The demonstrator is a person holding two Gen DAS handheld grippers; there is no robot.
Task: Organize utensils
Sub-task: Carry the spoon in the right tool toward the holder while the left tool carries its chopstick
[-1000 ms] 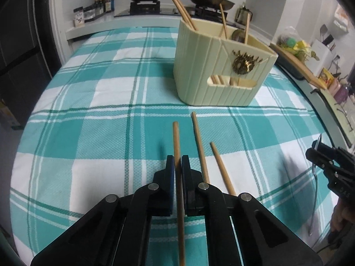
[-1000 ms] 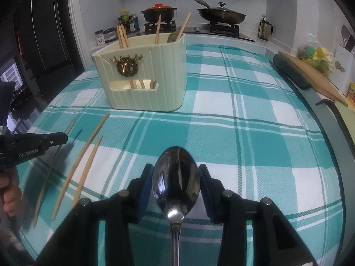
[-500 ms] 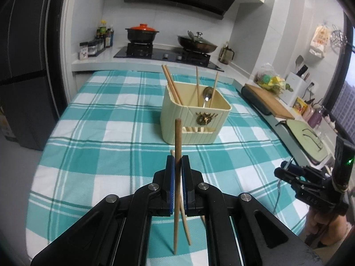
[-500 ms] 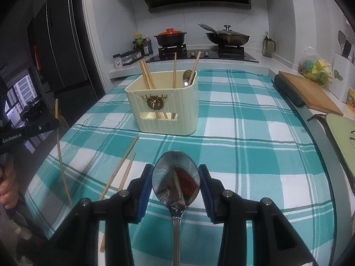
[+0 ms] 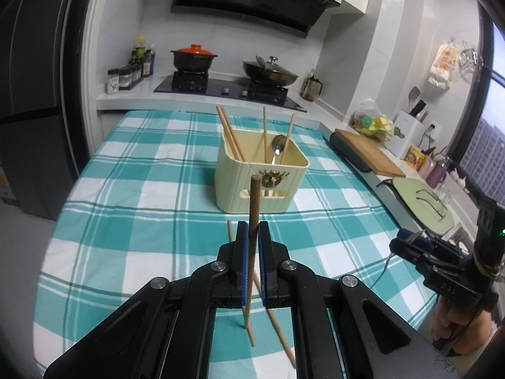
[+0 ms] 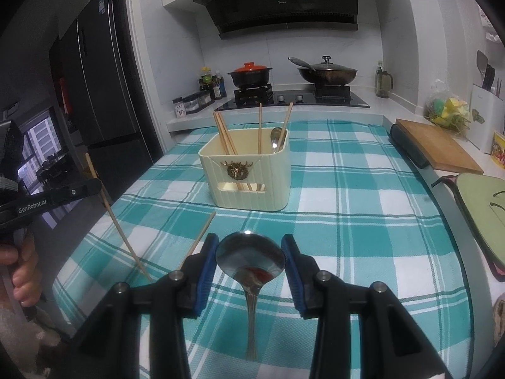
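Observation:
My left gripper (image 5: 251,237) is shut on a wooden chopstick (image 5: 253,202) that stands nearly upright above the checked tablecloth (image 5: 142,208). The right wrist view shows that same chopstick (image 6: 110,211) slanting from the left gripper (image 6: 90,186). My right gripper (image 6: 249,254) is shut on the bowl of a metal spoon (image 6: 249,257), whose handle hangs down toward me. The cream utensil holder (image 5: 262,186) (image 6: 249,177) stands ahead of both, with several chopsticks and a spoon (image 5: 277,148) in it. Two loose chopsticks (image 5: 240,284) lie on the cloth under the left gripper.
A stove (image 6: 293,98) with an orange-lidded pot (image 6: 251,74) and a wok (image 6: 328,72) runs along the back. A wooden cutting board (image 6: 438,148) and a green mat (image 6: 483,202) lie on the counter to the right. A dark fridge (image 6: 101,88) stands left of the table.
Both grippers have risen off the cloth, the left with its chopstick, the right with the spoon. The chopstick, flat on the table a second ago, now hangs nearly upright.

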